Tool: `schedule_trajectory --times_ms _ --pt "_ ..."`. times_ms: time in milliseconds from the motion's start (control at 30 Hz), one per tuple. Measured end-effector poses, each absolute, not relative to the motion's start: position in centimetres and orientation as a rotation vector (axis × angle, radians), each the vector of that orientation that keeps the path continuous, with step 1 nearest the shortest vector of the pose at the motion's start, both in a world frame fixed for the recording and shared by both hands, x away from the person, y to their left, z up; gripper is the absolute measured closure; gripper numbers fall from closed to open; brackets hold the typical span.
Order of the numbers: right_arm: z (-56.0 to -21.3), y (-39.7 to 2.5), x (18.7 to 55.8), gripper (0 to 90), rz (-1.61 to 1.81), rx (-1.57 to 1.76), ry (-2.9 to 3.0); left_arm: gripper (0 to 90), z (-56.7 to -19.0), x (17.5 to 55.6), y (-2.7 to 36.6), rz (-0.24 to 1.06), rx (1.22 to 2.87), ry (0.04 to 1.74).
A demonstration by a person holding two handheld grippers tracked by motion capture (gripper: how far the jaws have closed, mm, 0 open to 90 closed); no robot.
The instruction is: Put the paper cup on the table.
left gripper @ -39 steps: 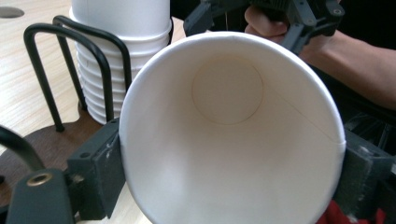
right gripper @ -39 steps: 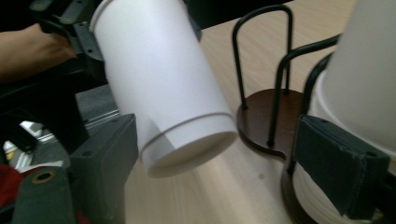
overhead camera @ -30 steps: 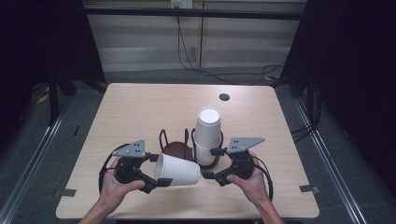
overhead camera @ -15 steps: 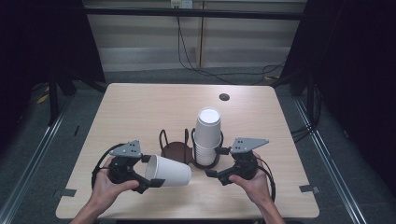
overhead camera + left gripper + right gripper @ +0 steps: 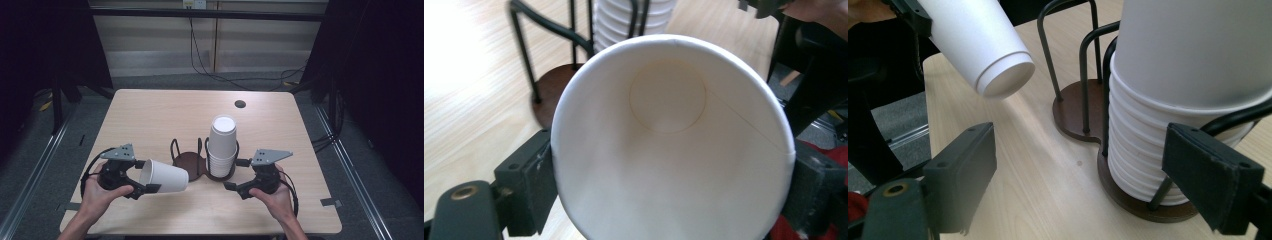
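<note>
Down at the lower left of the high view, left gripper (image 5: 141, 181) is clamped on a white paper cup (image 5: 164, 175) lying sideways, while right gripper (image 5: 235, 175) sits released beside the cup stack (image 5: 221, 147) in its holder (image 5: 187, 162) mid-frame.

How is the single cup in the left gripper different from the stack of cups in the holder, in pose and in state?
The single cup lies on its side, off the table; the stack stands base up in the holder. The single cup is clamped at its rim by the left gripper; the stack is free, the right gripper open beside it. The single cup is one, the stack many nested. Both are plain white paper.
</note>
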State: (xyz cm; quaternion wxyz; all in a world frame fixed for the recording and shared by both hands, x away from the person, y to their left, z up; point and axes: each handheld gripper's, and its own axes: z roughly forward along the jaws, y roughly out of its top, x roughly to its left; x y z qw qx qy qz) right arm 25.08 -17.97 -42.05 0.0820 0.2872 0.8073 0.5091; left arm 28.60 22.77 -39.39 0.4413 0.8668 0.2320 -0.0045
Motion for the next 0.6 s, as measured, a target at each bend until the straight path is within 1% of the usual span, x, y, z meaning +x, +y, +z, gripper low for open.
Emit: schedule_trajectory --times_ms 233,400,600 --pt "-42.2 -18.2 25.1 14.6 1.515 0.874 2.395 12.9 -39.1 29.6 24.8 0.029 2.147 0.636" --pt "-42.3 -18.3 25.1 14.6 1.516 0.881 2.393 12.9 -38.7 30.1 25.4 0.053 2.146 0.657" --pt "-42.4 -18.3 25.1 14.6 1.518 0.883 2.392 12.9 -37.9 30.8 26.0 0.078 2.186 0.672"
